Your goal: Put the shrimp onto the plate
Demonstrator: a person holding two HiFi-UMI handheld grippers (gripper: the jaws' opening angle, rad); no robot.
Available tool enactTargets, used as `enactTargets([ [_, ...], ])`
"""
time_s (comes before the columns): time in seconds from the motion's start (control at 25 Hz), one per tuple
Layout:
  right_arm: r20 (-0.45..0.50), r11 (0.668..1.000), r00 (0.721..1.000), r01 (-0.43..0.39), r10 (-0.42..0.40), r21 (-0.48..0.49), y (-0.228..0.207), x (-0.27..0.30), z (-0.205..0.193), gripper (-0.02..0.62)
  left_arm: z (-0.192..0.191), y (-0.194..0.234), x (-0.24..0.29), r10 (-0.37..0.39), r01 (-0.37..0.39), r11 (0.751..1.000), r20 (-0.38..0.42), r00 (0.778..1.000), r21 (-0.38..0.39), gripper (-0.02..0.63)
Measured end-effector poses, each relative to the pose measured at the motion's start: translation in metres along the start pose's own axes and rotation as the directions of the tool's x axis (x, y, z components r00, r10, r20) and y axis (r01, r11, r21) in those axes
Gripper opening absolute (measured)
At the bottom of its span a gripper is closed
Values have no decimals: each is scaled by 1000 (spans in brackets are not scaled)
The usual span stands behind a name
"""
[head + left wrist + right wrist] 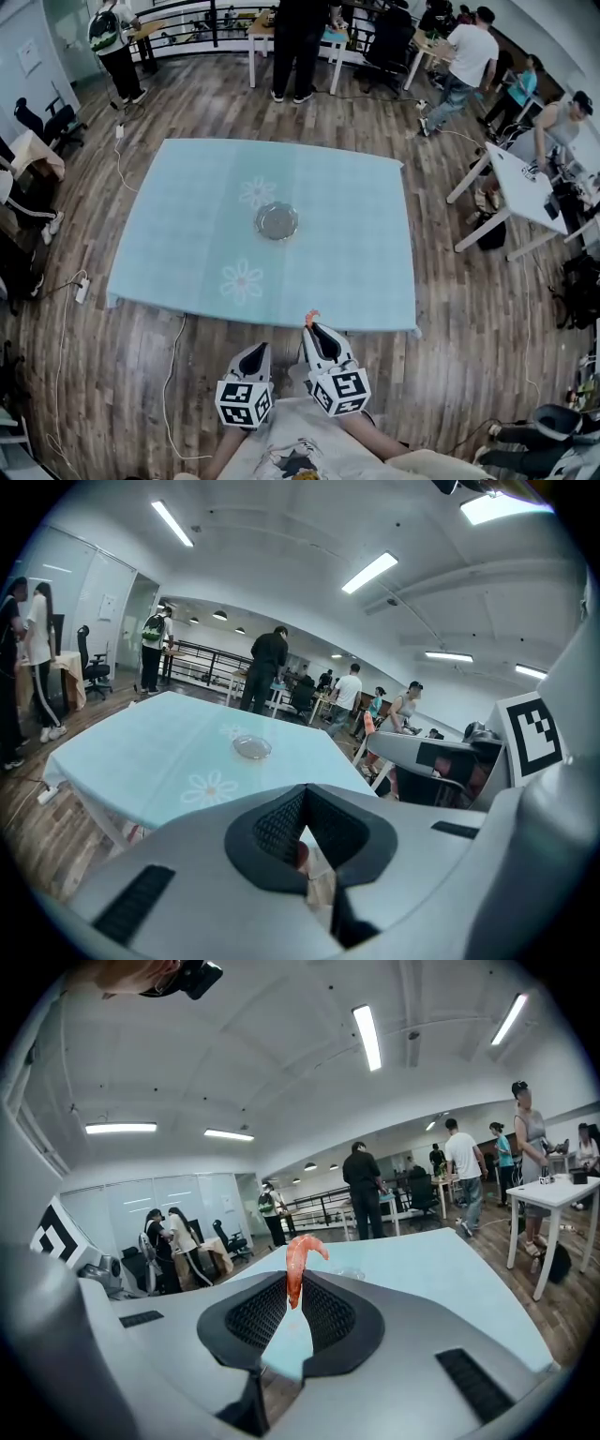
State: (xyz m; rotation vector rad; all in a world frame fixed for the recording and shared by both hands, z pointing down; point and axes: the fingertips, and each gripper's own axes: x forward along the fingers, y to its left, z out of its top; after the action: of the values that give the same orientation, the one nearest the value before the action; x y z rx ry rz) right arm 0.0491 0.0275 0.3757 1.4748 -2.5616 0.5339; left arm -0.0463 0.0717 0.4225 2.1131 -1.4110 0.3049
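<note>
A pink-orange shrimp (pixel 298 1262) stands up between the tips of my right gripper (pixel 295 1285), which is shut on it. In the head view that gripper (pixel 314 327) hangs just off the table's near edge, with the shrimp (pixel 312 318) at its tip. The small clear glass plate (pixel 277 221) lies at the middle of the light blue tablecloth (pixel 187 216), well ahead of both grippers. My left gripper (pixel 260 350) is beside the right one, a little nearer to me, and its jaws (pixel 305 794) meet with nothing held. The plate (pixel 251 747) shows beyond them.
The cloth carries two white daisy prints (pixel 242 280). Wooden floor surrounds the table, with a white cable and power strip (pixel 81 290) at the left. White desks (pixel 521 184) stand to the right, and several people are at the back of the room.
</note>
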Motion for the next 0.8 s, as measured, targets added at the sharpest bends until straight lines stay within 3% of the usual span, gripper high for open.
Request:
enactTargets([
  [0.36,30,1000,999,-28,28,-2,-82,53,48,66,65,-19,94,13,-14,999,14,1000,36,6],
  [0.8,33,999,998,-50,50,14,-160,87,62,66,83,-40,163,56,-56,998,8,998,30,6],
])
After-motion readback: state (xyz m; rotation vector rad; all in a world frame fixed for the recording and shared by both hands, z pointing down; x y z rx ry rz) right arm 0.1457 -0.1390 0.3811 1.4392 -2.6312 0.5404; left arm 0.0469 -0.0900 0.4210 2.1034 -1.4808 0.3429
